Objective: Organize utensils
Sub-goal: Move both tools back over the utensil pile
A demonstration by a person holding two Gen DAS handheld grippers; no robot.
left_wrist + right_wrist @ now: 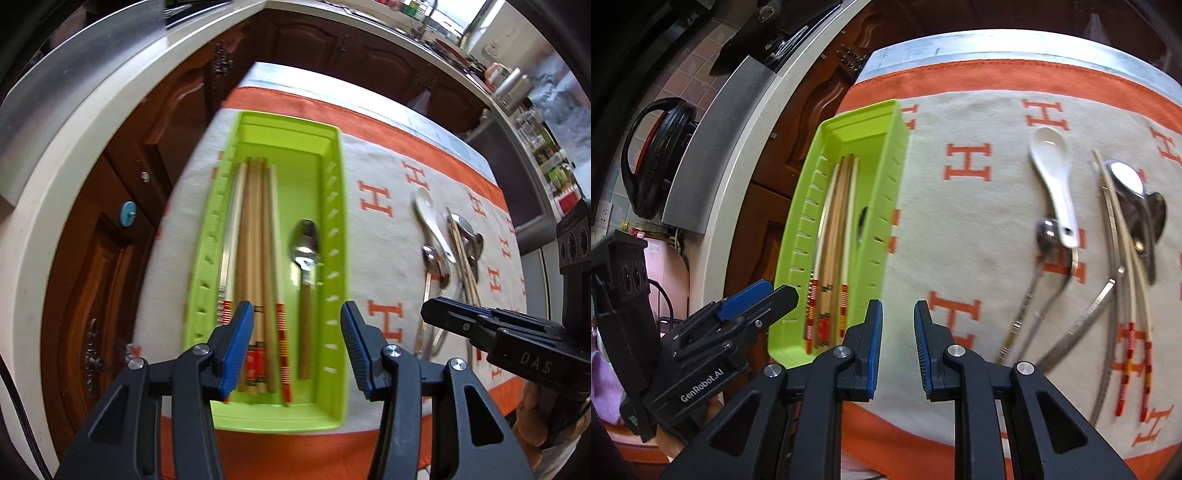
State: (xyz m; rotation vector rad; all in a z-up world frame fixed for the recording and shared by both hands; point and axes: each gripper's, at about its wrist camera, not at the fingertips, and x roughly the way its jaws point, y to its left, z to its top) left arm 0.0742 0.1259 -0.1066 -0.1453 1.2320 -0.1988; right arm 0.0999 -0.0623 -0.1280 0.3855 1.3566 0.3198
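Observation:
A lime-green tray [335, 229] [891, 166] lies on the left of the cloth. It holds several chopsticks [255, 229] [834, 221] and a wood-handled metal spoon [304, 243]. My left gripper [296, 310] hovers open over the tray's near end, with nothing between its blue pads. To the right lie a white ceramic spoon [428, 214] [1052, 173], metal spoons [432, 258] [1045, 236], a larger steel spoon [1134, 192] and loose chopsticks [1123, 258]. My right gripper [898, 308] hangs above bare cloth just right of the tray, its jaws slightly apart and empty.
A beige cloth [369, 166] [960, 229] with orange H letters and an orange border covers the small table. Brown wooden cabinets [122, 206] and a white countertop [33, 229] curve round the left and back. A black pan [657, 158] hangs on the left wall.

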